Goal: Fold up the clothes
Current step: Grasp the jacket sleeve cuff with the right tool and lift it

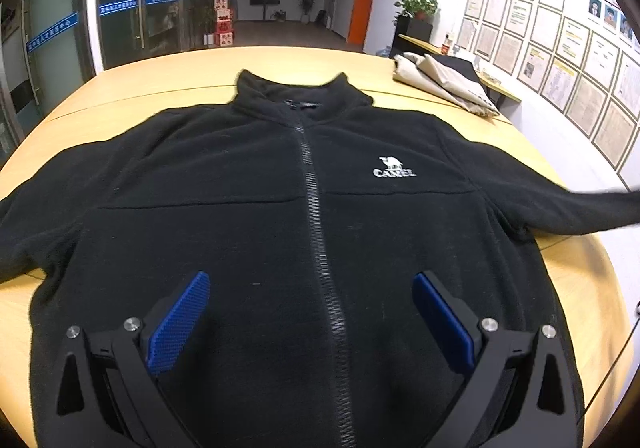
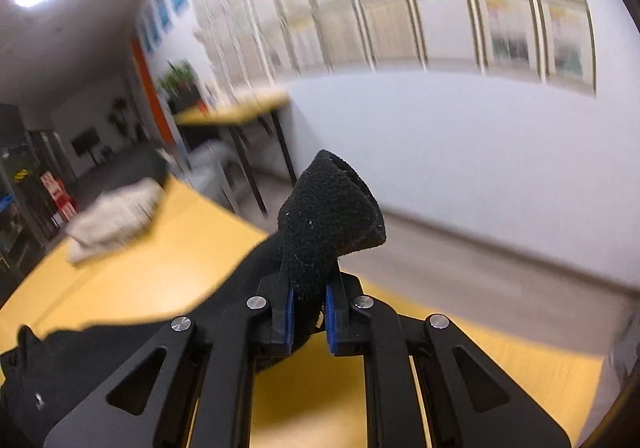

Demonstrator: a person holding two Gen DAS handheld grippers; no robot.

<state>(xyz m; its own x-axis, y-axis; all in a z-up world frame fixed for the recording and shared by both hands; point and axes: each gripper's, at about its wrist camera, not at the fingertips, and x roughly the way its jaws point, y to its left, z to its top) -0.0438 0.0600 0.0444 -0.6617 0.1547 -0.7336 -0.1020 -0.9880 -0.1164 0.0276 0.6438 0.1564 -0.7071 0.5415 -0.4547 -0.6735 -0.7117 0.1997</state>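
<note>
My right fingers (image 2: 309, 308) pinch the fleece jacket's (image 1: 280, 232) sleeve cuff (image 2: 332, 215) while my left fingers (image 1: 308, 288) hang spread wide, so the thick cuff may slip mid-fold.

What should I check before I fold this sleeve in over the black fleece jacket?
1. Right hand-held gripper shut on the sleeve cuff: ok.
2. Cuff lifted off the wooden table: ok.
3. Left hand-held gripper open and free, over the lower front of the black fleece jacket: ok.
4. Jacket body spread flat, zipper closed: ok.
5. Beige garment apart from the jacket: ok.
6. Grip depth on the cuff: cannot tell.
</note>
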